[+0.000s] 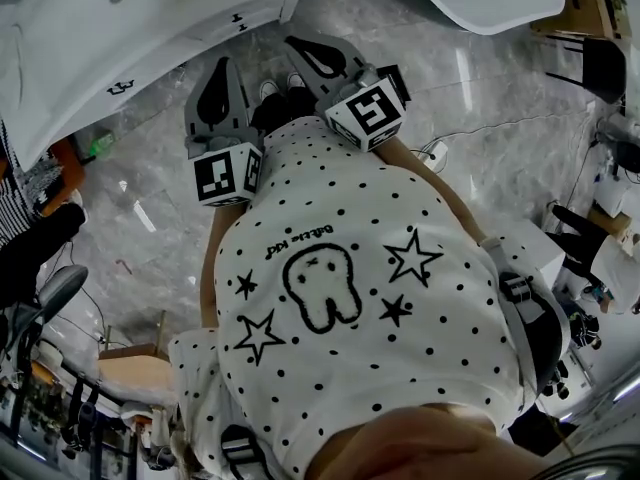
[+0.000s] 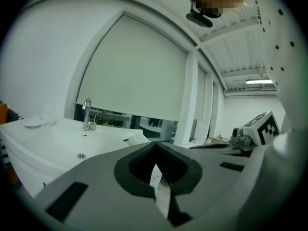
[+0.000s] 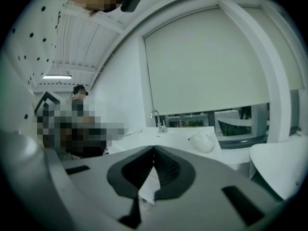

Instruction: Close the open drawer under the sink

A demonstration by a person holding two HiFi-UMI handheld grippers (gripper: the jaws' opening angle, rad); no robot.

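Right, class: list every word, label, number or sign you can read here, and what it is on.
No text reads with certainty.
Small script on the dotted shirt: upside down, too small to read.
One marker cube on the left tool, another on the right tool: square patterns, no words.
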